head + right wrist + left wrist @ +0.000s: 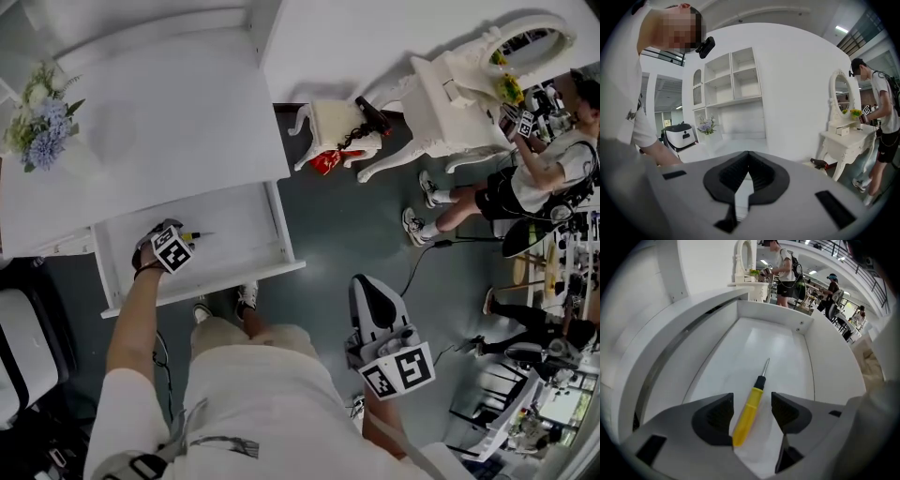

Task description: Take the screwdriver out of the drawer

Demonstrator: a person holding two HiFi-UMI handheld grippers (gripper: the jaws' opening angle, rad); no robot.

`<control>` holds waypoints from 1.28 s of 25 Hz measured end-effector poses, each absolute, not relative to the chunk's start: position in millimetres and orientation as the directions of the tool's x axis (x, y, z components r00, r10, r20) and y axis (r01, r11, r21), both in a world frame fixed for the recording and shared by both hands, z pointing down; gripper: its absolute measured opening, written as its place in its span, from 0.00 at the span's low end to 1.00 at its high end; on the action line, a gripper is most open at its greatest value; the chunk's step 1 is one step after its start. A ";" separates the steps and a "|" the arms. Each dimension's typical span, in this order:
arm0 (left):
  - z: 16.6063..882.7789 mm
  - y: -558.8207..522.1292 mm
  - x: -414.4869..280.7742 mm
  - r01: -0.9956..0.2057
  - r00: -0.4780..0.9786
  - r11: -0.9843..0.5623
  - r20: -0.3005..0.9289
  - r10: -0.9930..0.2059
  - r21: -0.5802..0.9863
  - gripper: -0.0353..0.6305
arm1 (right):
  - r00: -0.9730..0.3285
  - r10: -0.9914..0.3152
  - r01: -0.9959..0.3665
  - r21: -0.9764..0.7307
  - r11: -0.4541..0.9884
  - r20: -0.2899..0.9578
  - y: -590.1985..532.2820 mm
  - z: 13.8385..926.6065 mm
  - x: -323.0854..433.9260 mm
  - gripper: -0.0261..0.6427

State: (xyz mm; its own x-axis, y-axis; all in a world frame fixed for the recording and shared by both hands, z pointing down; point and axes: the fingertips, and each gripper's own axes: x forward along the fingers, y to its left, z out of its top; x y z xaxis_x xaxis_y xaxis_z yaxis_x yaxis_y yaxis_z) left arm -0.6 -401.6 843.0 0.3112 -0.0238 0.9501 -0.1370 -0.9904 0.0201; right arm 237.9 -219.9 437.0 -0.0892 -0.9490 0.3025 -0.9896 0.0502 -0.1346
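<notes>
- A white drawer (202, 279) stands pulled out from under a white desk top (169, 122), on the wearer's left side
- The screwdriver (755, 394), with a yellow handle, a black collar and a thin metal shaft, lies flat on the drawer's bare white floor, its tip pointing away from the claw
- The left gripper (184, 237) points steeply down into the drawer, held by the person's left hand (148, 255)
- Its jaws stand partly apart, one on each side of the yellow handle; the handle lies closer to the left pad, a clear gap shows at the right pad, and the handle is not clamped
- The right gripper (748, 158) is held out over the dark floor to the right of the drawer, well apart from it, pointing roughly level
- Its jaws are closed tip to tip with nothing between them
- A bunch of pale blue and white flowers (37, 117) sits on the desk top at the far left
- Far to the right stand a white dressing table (459, 94) with an oval mirror and another person (544, 173) beside it
</notes>
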 end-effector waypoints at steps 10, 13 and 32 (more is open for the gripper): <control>850.5 -389.5 -4.7 -0.195 0.323 -0.980 0.946 -0.037 0.028 0.34 | -0.060 -0.956 -0.992 -0.125 0.025 0.288 -210.5 433.5 229.3 0.05; 851.4 -381.7 -3.9 -0.184 0.329 -0.983 0.943 -0.050 0.013 0.24 | -0.052 -0.958 -0.992 -0.122 0.018 0.281 -204.3 430.6 224.8 0.05; 807.2 -376.1 -7.7 -0.332 0.348 -0.942 0.935 -0.074 0.049 0.18 | -0.022 -0.972 -0.991 -0.130 -0.009 0.233 -155.6 414.7 197.3 0.05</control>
